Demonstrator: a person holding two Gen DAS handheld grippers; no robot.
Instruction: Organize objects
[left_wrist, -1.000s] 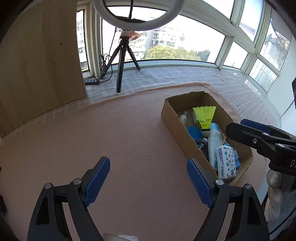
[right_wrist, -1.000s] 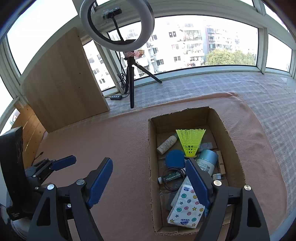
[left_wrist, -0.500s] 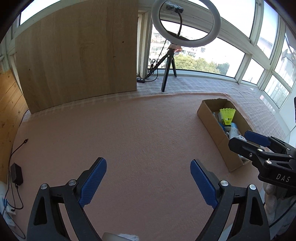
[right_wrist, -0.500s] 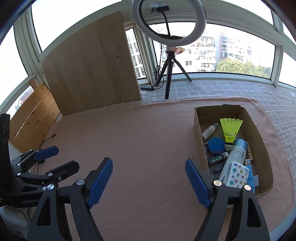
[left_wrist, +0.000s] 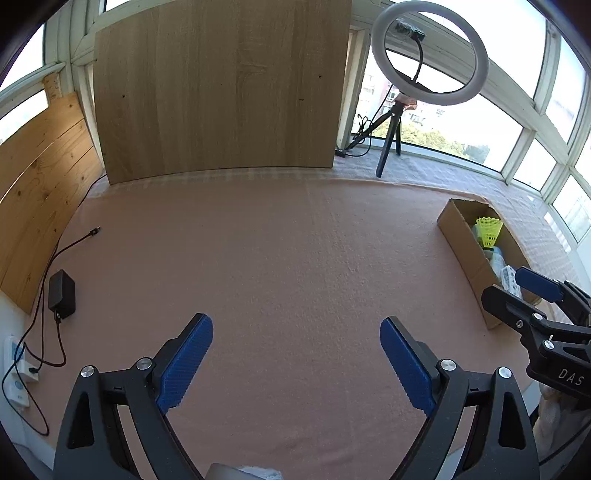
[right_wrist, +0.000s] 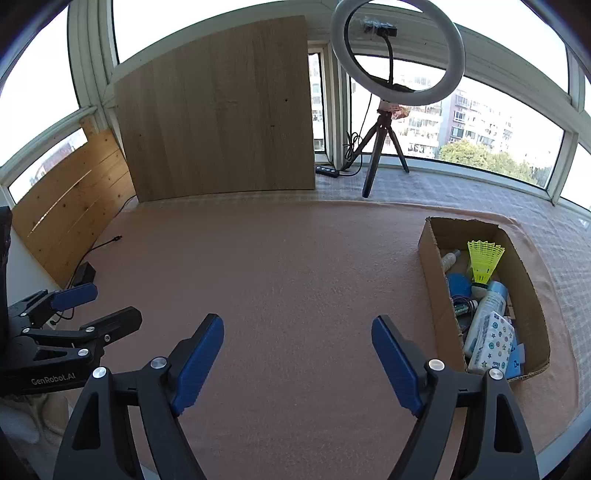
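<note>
A cardboard box (right_wrist: 432, 266) sits at the right on the peach blanket (right_wrist: 295, 258). It holds a yellow shuttlecock (right_wrist: 484, 258), a white and blue bottle (right_wrist: 487, 306), a dotted tissue pack (right_wrist: 493, 343), a small bottle (right_wrist: 448, 258) and other small items. My right gripper (right_wrist: 297, 319) is open over bare blanket to the left of the box, with nothing between its blue pads. My left gripper (left_wrist: 295, 321) is open and empty too, further left. The left wrist view shows the box (left_wrist: 458, 236) and shuttlecock (left_wrist: 488, 230) at far right, behind the right gripper (left_wrist: 506, 282). The left gripper (right_wrist: 114, 301) shows at the right wrist view's left edge.
A ring light on a tripod (right_wrist: 376, 155) stands at the back by the windows. A wooden board (right_wrist: 221, 122) leans upright at the back left. A black adapter (left_wrist: 62, 293) with its cable lies at the blanket's left edge, next to a white power strip (left_wrist: 14, 365).
Both grippers have pulled back and swung to the left, away from the box, which now lies at the right of both views. The left jaws stand slightly wider.
</note>
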